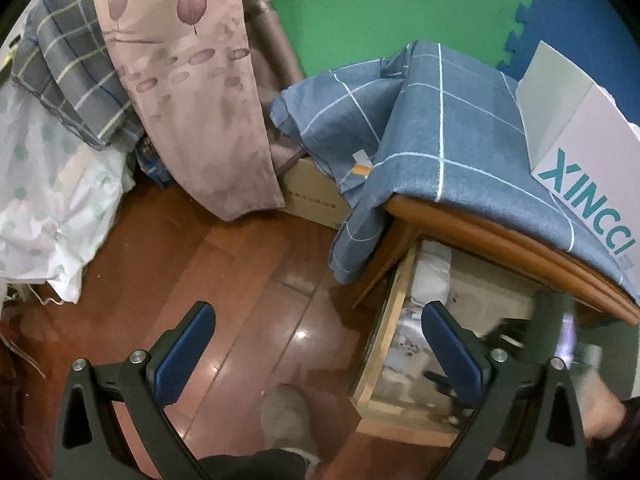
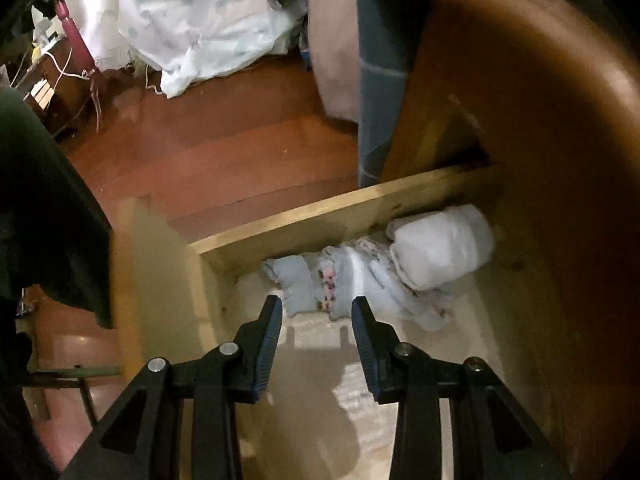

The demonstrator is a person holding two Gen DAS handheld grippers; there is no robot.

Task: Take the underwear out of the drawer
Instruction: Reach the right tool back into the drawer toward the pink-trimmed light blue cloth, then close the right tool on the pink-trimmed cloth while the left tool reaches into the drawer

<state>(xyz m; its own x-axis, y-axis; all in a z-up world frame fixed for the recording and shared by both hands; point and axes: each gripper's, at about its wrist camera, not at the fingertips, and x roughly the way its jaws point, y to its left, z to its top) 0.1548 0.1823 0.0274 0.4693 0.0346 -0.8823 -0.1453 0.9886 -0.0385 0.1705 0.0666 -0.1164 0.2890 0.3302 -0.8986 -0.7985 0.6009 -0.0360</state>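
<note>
Right gripper (image 2: pixel 314 306) angled steeply down into the open drawer (image 2: pixel 320 210), jaws parted with nothing between them, fingertips just short of the underwear (image 2: pixel 352 280) and hanging over the pale drawer floor. Shadow of both fingers thrown on that floor directly beneath.

Left gripper (image 1: pixel 316 318) also tilted downward, jaws spread wide and empty, poised above the wooden floor (image 1: pixel 240 264) beside the drawer's side wall; its right finger (image 1: pixel 452 352) overlapping the drawer in that view.

Underwear bunched along the drawer's side wall in its far corner: a light blue piece with scalloped edge nearest, then a pale folded one with a small pink floral band, crumpled and partly overlapped. Just beyond, touching them, a white roll (image 2: pixel 440 246) of soft cloth lying on its side under the cabinet's overhang.

Above, blue checked cloth (image 1: pixel 448 120) draped over the cabinet top, one corner hanging down its side, a white box (image 1: pixel 588 152) resting on it. Farther off, curtain (image 1: pixel 192 92) and heaped bedding (image 1: pixel 52 184).
</note>
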